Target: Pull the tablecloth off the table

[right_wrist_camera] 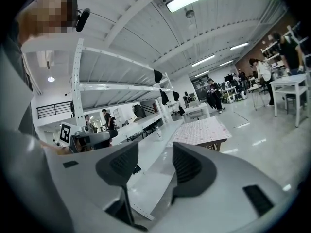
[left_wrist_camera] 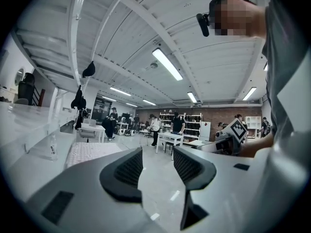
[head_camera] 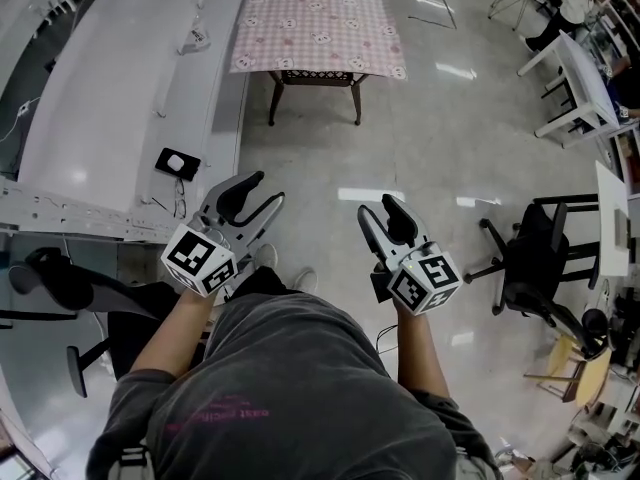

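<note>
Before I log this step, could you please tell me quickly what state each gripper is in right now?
Left gripper: open, jaws apart, nothing between them.
Right gripper: open, jaws apart, nothing between them.

The person's in a dark grey short-sleeved tee (head_camera: 300, 378) with a faded pink print (head_camera: 215, 416). Left gripper (head_camera: 266, 188) and right gripper (head_camera: 376, 206) are pale grey with black ribbed pads (left_wrist_camera: 130, 169), each carrying a black-and-white marker cube (head_camera: 198, 258).

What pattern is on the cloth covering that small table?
The tablecloth is pink check with small white figures; clearest in head view.
</note>
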